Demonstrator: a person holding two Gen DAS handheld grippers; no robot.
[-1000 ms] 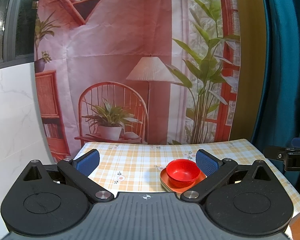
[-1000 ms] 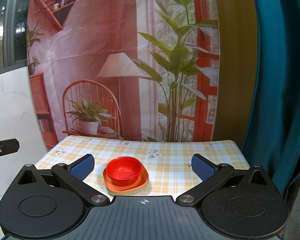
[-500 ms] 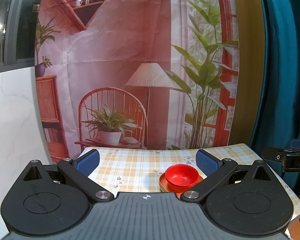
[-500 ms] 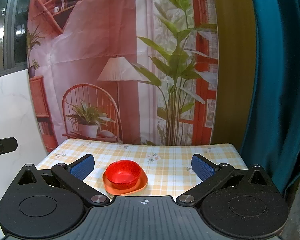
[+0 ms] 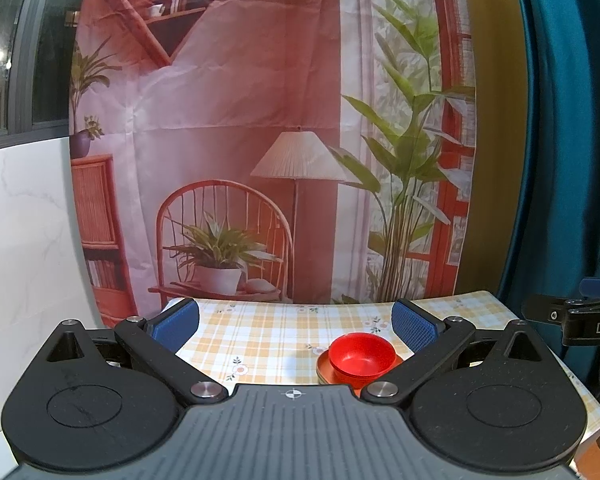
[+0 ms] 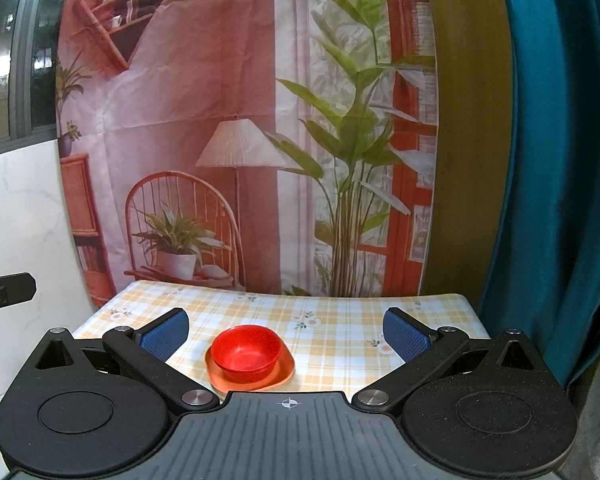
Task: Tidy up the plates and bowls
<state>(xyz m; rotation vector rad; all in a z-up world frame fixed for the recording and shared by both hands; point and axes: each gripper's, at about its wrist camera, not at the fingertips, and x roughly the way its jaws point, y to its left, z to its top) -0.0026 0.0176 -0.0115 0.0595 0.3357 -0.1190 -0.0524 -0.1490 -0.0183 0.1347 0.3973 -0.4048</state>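
Note:
A red bowl [image 5: 361, 357] sits on an orange plate [image 5: 325, 369] on the checked tablecloth; in the right wrist view the bowl [image 6: 245, 349] and plate [image 6: 281, 372] lie left of centre. My left gripper [image 5: 295, 323] is open and empty, held back from the table, with the bowl near its right finger. My right gripper [image 6: 286, 331] is open and empty, also back from the table edge. The plate's near edge is hidden behind the gripper bodies.
The table [image 6: 340, 320] with yellow checked cloth stands against a printed backdrop [image 6: 240, 120]. A teal curtain [image 6: 560, 160] hangs at the right, a white marble wall [image 5: 20, 240] at the left. The other gripper shows at the edge of each view [image 5: 572, 316].
Both grippers have drawn back and tilted up a little; the table, bowl and plate now sit lower and smaller in both views. Both jaws stayed open.

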